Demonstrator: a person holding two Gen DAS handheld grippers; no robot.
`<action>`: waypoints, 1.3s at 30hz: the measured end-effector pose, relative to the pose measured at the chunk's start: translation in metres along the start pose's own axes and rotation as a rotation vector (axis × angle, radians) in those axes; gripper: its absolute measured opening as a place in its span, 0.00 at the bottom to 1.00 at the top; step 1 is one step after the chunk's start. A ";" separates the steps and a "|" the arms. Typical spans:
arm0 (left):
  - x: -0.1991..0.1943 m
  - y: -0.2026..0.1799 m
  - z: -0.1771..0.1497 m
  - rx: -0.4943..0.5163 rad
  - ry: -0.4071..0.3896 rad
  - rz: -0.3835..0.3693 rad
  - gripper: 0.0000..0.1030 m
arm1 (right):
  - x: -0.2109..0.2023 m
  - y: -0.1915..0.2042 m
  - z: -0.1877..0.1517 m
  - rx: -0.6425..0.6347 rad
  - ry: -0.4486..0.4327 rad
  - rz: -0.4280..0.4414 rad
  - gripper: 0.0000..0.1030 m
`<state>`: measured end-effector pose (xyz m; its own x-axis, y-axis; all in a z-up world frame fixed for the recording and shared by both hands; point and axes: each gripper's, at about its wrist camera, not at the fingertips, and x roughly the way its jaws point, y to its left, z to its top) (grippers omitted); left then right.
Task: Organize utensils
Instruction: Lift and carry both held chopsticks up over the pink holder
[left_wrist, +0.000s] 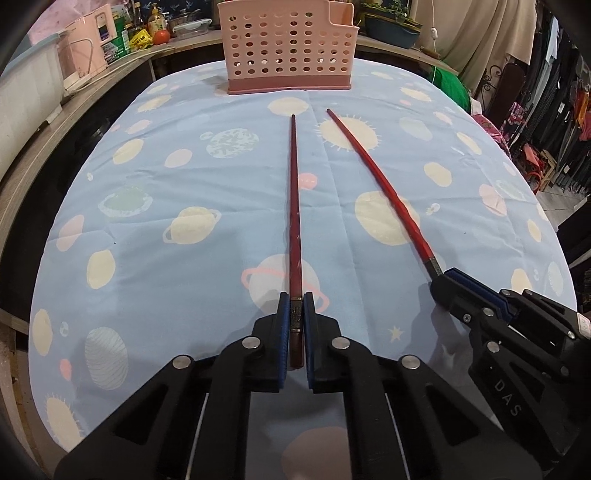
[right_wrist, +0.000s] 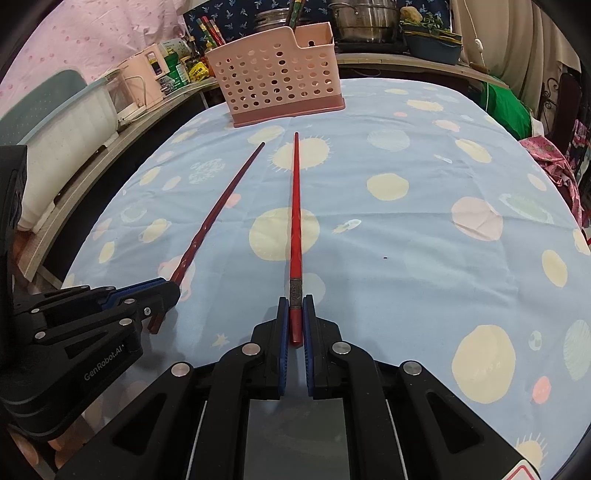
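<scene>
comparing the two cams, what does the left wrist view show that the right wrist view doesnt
Only the left wrist view shows a tomato on the counter and clothes hanging at the right. Only the right wrist view shows steel pots behind the pink basket and chopsticks already standing in it. Both show the basket, the blue planet-print cloth, and each tongs, left tongs and right tongs, closed on one red chopstick.

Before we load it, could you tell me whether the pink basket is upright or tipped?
Upright: the basket stands flat on its base on the cloth.
</scene>
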<state>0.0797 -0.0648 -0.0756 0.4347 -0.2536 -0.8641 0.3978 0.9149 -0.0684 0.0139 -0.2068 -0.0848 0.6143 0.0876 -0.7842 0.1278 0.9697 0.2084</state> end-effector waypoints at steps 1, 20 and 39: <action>-0.001 0.000 0.000 -0.003 0.004 -0.008 0.07 | -0.001 0.000 0.000 0.002 0.002 0.004 0.07; -0.094 0.014 0.056 -0.050 -0.187 -0.058 0.07 | -0.086 -0.005 0.074 0.036 -0.193 0.070 0.07; -0.160 0.031 0.178 -0.040 -0.424 -0.034 0.06 | -0.127 -0.006 0.196 0.041 -0.418 0.166 0.07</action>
<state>0.1662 -0.0512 0.1496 0.7191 -0.3828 -0.5800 0.3896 0.9132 -0.1196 0.0877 -0.2688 0.1284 0.8897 0.1337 -0.4365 0.0263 0.9395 0.3415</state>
